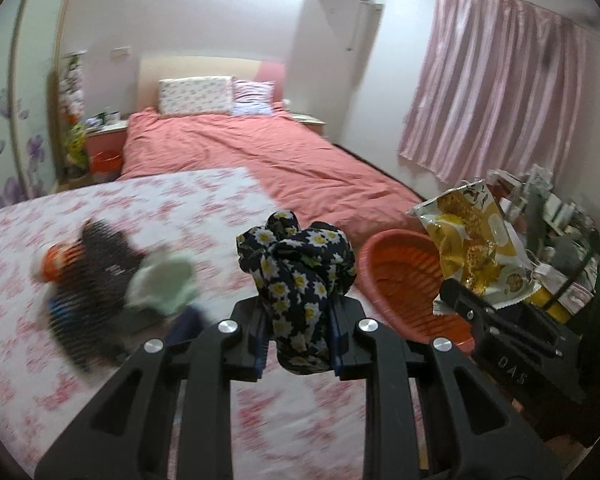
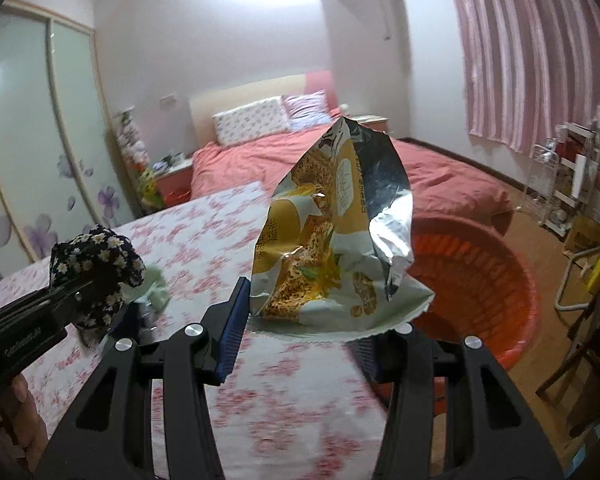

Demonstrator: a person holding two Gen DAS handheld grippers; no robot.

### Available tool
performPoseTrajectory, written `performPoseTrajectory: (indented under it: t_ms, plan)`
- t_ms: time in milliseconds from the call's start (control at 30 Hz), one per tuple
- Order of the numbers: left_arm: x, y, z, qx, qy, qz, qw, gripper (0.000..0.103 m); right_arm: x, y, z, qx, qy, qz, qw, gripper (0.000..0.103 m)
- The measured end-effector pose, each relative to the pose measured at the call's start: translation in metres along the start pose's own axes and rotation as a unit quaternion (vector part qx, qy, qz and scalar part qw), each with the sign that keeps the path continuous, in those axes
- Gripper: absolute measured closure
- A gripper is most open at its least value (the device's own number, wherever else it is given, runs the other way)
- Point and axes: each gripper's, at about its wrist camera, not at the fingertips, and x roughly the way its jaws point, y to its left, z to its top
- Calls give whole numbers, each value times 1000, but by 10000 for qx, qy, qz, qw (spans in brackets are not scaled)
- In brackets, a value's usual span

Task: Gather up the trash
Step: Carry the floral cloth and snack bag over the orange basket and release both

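Note:
My left gripper (image 1: 298, 332) is shut on a bunched black cloth with white daisies (image 1: 300, 264), held above the pink-flowered cover (image 1: 180, 208). My right gripper (image 2: 300, 332) is shut on the lower edge of an opened yellow snack bag (image 2: 332, 240), which stands up with its silver lining showing. An orange plastic basket (image 2: 472, 280) sits just behind and right of the bag. In the left wrist view the snack bag (image 1: 472, 248) and right gripper (image 1: 456, 292) hang over the basket's (image 1: 404, 280) right side. In the right wrist view the left gripper (image 2: 84, 292) holds the daisy cloth (image 2: 96, 256) at far left.
A dark striped garment (image 1: 96, 276) and a pale green cloth (image 1: 164, 280) lie on the flowered cover at left. A bed with a salmon cover (image 1: 260, 152) stands behind. Cluttered shelves (image 2: 568, 176) and a chair frame (image 2: 572, 360) stand at right below a pink curtain (image 1: 496, 80).

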Motion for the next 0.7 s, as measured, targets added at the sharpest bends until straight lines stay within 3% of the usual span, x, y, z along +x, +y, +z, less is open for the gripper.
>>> performPoseTrajectory:
  t_ms: [400,700]
  plan:
    - [55,-88,22,420,108,-756,9962,79,1,-61,5,573,-259,-602,9962,54]
    - [88,-125,21,657,239,-985,9927,79,4,-82,0,765,-323,-712,9940,54]
